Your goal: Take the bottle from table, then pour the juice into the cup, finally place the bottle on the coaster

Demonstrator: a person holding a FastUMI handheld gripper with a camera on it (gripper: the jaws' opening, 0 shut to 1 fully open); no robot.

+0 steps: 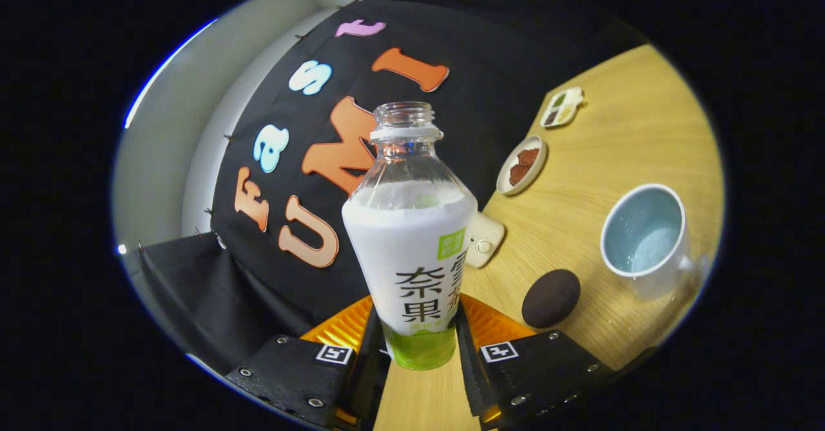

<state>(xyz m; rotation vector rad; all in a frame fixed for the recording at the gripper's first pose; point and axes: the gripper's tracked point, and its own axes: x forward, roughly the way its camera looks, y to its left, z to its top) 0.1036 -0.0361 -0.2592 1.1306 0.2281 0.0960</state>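
On the pale wooden table (619, 134), tilted in this view, everything sits to the right of the gripper. Largest and nearest is the clear plastic juice bottle with a white and green sleeve and no cap (412, 250), standing at twelve o'clock from the black two-finger gripper (417, 354). Its green base sits between the fingers (474, 366), which look closed against its sides, so the gripper holds the bottle low down.

At two o'clock from the bottle, well apart, stands the white ceramic cup with a pale blue inside (644, 241), which looks empty. At three o'clock, just ahead of the right finger, lies the dark brown round coaster (550, 297). Farther off at one o'clock is a small round white plate with brown pieces (521, 165), and beyond it a small white divided dish (561, 106).

The bottle looks nearly full, so I judge it fairly heavy and top-loaded for a grip this low. Its thin wall would flex under squeeze, and the glossy sleeve may slip. With the mouth open, any tilt risks spilling before the cup.
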